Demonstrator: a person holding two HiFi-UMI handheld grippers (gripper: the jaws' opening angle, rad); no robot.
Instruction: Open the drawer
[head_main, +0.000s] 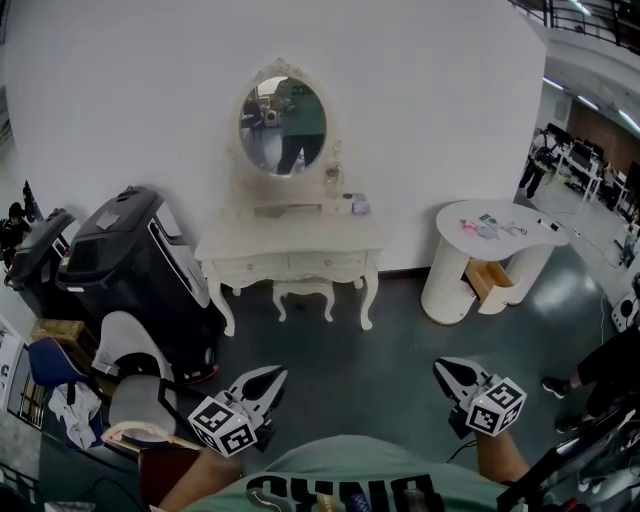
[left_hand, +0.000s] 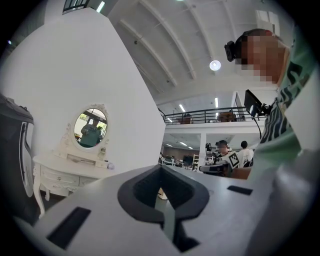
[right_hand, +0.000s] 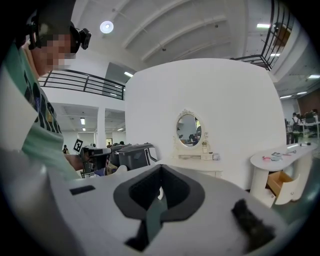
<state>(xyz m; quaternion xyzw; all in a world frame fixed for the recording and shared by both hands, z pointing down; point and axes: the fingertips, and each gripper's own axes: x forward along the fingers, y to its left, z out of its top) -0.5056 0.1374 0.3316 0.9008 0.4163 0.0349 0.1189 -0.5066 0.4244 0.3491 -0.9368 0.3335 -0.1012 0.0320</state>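
Note:
A white dressing table (head_main: 290, 243) stands against the far wall under an oval mirror (head_main: 283, 117). Its front drawers (head_main: 292, 264) are closed. A small white stool (head_main: 302, 292) sits under it. My left gripper (head_main: 279, 373) is low in the head view, far short of the table, shut with nothing in it. My right gripper (head_main: 439, 367) is level with it at the right, also shut and empty. The left gripper view shows its jaws (left_hand: 160, 186) pressed together, with the dressing table (left_hand: 59, 175) far off to the left. In the right gripper view the jaws (right_hand: 160, 189) meet, and the table (right_hand: 196, 161) lies straight ahead.
A rounded white side table (head_main: 495, 236) at the right has a wooden drawer (head_main: 489, 280) pulled out. A large black machine (head_main: 140, 262) and a grey chair (head_main: 135, 385) stand at the left. Dark bare floor (head_main: 350, 365) lies between me and the dressing table. A person (head_main: 600, 365) stands at the right edge.

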